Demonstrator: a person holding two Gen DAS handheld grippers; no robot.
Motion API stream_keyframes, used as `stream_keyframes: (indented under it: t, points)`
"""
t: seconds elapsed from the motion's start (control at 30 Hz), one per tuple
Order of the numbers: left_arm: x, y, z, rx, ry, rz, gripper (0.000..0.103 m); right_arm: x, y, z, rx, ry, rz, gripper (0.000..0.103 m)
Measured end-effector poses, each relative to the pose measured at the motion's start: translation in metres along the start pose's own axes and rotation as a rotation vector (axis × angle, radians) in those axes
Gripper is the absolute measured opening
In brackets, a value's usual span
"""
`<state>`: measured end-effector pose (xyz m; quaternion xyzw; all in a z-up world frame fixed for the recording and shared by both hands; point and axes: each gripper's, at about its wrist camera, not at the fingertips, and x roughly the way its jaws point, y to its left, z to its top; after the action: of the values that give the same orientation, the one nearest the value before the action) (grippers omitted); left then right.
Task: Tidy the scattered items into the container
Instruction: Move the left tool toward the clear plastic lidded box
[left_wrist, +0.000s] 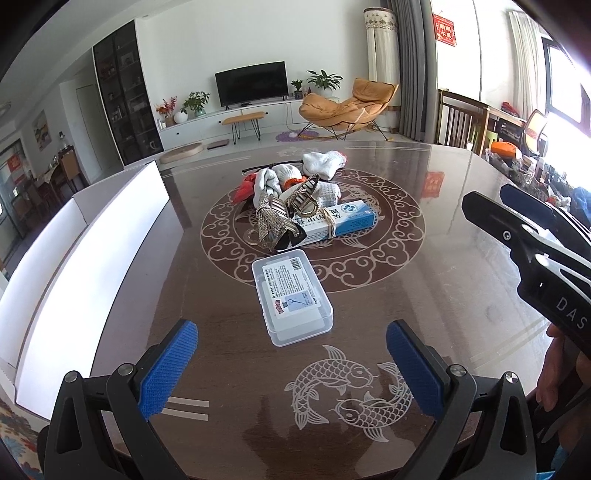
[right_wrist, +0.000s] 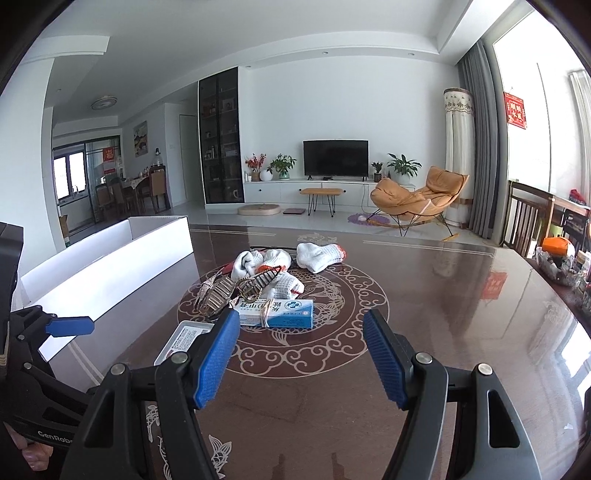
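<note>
Centrally, a dark brown glossy table (left_wrist: 424, 229) with pale inlaid cloud-scroll and fish patterns is shown from both wrist views. On its round medallion a cluster of scattered items is seen: white knitted gloves with orange cuffs (left_wrist: 321, 164) at the far side, a rhinestone-covered silver hair clip (left_wrist: 267, 221) and a bronze-toned claw hair clip (left_wrist: 304, 197) in the middle, and a blue-and-white rectangular cardboard medicine box (left_wrist: 338, 221) bound with a rubber band just beside the clips on the near side. A clear rectangular plastic case with a printed label (left_wrist: 291, 295) is set apart from the cluster, nearer the left gripper.

The left gripper (left_wrist: 291, 369) is held above the near edge of the table with its blue ribbed pads (left_wrist: 170, 369) spread wide apart; nothing is held between them, and the clear case lies just ahead of the gap. The right gripper (right_wrist: 301, 354) is likewise held with its blue pads (right_wrist: 218, 358) well apart and empty, directed toward the medicine box (right_wrist: 280, 314). In the left wrist view the right gripper (left_wrist: 517, 218) appears at the right edge, above the table.

The white open rectangular cardboard container (left_wrist: 92, 266) is placed along the left side of the table, well apart from the cluster. In the right wrist view its long white wall (right_wrist: 110, 273) is seen beyond the left gripper (right_wrist: 70, 326).
</note>
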<state>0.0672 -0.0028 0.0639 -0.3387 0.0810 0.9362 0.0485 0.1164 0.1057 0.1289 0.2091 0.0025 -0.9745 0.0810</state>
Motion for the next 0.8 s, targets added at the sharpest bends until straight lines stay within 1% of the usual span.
stream_keyframes:
  t: [0.27, 0.8]
  points:
    - [-0.0014, -0.0046, 0.0012, 0.009, 0.010, -0.019, 0.103, 0.0014, -0.0010, -0.0046, 0.011, 0.026, 0.012, 0.070]
    - [-0.0014, -0.0043, 0.0039, 0.004, 0.039, -0.046, 0.103, 0.0036, -0.0021, -0.0064, 0.022, 0.034, 0.020, 0.070]
